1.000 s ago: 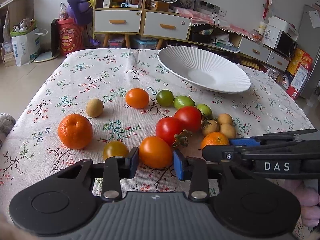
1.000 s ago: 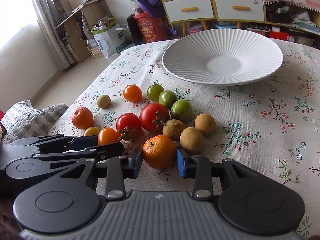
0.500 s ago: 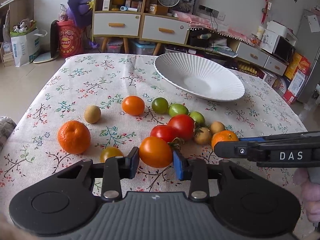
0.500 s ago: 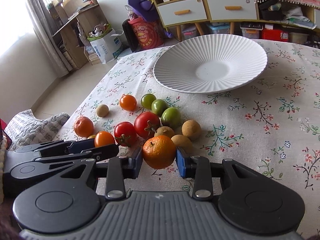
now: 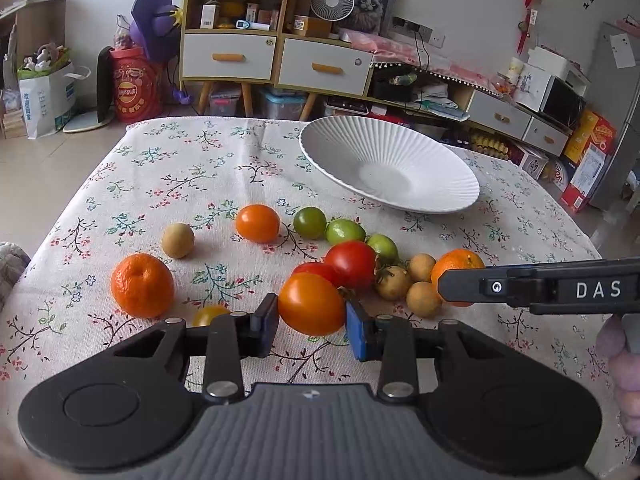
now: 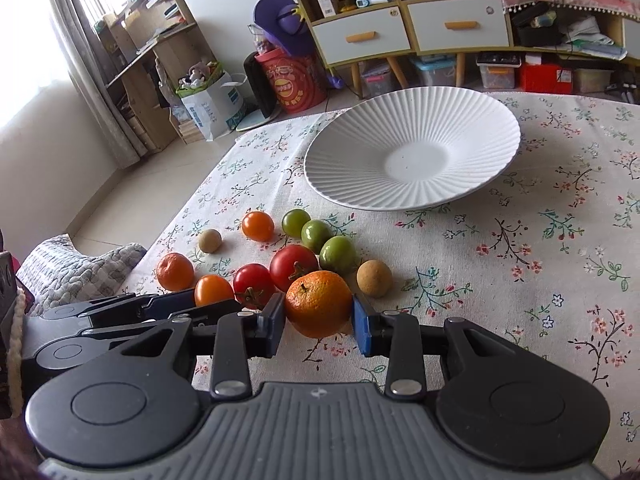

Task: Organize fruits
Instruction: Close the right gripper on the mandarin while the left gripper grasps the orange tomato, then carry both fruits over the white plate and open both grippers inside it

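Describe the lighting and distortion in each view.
Left wrist view: even, soft light; fisheye bends the table edges; sharp on the held tomato. Right wrist view: window blown out at left; cabinet lines curve; tangerine sharp.

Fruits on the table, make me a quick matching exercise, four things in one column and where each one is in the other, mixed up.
1. mandarin
2. orange tomato
3. white plate
4. three green tomatoes

A. between the left gripper's fingers
B. nothing in it
C. row on the cloth
D. between the right gripper's fingers

Pairs: 1-D, 2-A, 3-B, 4-C
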`<state>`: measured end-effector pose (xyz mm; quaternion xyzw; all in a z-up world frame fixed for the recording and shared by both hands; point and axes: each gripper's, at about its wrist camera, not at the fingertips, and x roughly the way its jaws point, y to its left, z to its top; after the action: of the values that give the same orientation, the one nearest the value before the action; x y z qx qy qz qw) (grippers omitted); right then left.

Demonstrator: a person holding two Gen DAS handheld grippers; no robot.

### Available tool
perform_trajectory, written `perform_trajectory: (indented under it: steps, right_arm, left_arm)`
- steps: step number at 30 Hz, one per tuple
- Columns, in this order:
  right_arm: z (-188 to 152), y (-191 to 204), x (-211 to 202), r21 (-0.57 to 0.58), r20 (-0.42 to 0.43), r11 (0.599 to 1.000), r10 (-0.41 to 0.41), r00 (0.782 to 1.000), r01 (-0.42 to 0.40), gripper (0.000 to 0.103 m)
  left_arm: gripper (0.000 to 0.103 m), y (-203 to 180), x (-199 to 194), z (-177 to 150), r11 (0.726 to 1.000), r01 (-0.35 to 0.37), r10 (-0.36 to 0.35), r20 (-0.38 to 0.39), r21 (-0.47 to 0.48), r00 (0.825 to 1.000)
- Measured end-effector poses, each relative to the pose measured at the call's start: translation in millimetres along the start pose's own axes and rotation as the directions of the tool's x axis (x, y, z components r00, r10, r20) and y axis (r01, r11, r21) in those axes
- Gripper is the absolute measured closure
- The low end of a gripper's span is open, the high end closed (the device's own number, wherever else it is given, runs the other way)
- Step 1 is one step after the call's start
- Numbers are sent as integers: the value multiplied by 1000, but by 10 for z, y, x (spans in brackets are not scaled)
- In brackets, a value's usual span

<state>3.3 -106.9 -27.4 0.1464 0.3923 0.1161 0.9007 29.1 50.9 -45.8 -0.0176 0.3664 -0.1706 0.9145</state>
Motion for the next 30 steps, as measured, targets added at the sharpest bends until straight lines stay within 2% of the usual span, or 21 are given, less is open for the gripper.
perform_trajectory:
  steps: [13, 20, 24, 30]
  right_arm:
    - [114, -64, -78, 13, 34, 1000, -7, 999, 6, 71]
    - [468, -188, -143, -27, 92, 997, -66, 994, 69, 71]
    - [687, -330, -45, -20, 106, 995, -95, 990, 98, 71]
    - [840, -535, 181, -8, 91, 995, -102, 991, 103, 71]
  left_arm:
    - [77, -101, -37, 108, 999, 33, -33, 31, 9, 999]
    - [77, -225, -1, 384, 998, 61, -62, 57, 14, 996]
    - [77, -346, 146, 628, 995, 75, -80, 88, 60, 993]
    - [77, -420, 531, 804, 989, 103, -110, 66, 102, 992]
